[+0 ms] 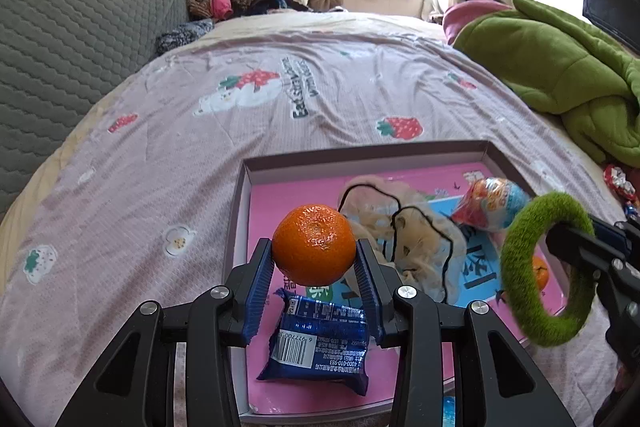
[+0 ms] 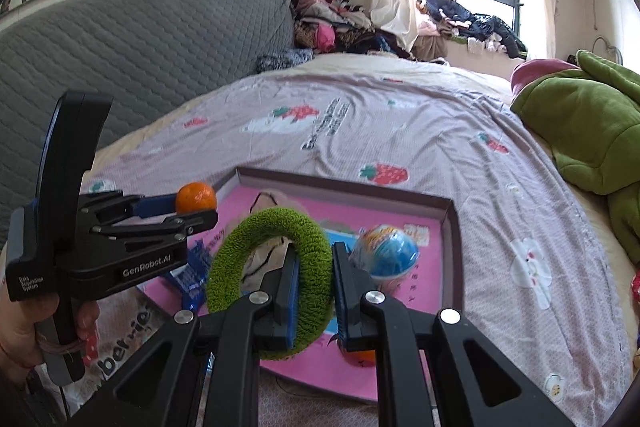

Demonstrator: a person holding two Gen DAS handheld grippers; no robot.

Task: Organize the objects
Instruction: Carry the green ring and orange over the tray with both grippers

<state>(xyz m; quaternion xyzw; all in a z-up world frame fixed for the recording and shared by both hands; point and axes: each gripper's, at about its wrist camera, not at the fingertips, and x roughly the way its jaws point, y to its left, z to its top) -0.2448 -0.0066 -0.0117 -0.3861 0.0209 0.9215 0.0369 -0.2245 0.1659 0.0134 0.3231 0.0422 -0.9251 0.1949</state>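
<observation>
My left gripper [image 1: 314, 259] is shut on an orange mandarin [image 1: 314, 245] and holds it above the left part of a shallow box with a pink floor [image 1: 280, 199]. My right gripper [image 2: 314, 267] is shut on a fuzzy green ring [image 2: 272, 283], held above the box's near right side; the ring also shows in the left wrist view [image 1: 540, 271]. In the box lie a blue snack packet [image 1: 320, 339], a cream frilly cloth [image 1: 420, 239], a foil-wrapped egg toy [image 1: 490, 203] and a second mandarin [image 1: 541, 277], partly hidden by the ring.
The box [image 2: 450, 227] rests on a pink strawberry-print bedspread [image 1: 240, 115]. A green blanket [image 1: 560, 75] is heaped at the right. A grey quilted headboard [image 1: 80, 39] runs along the left. Small wrapped sweets [image 1: 618, 181] lie on the bed right of the box.
</observation>
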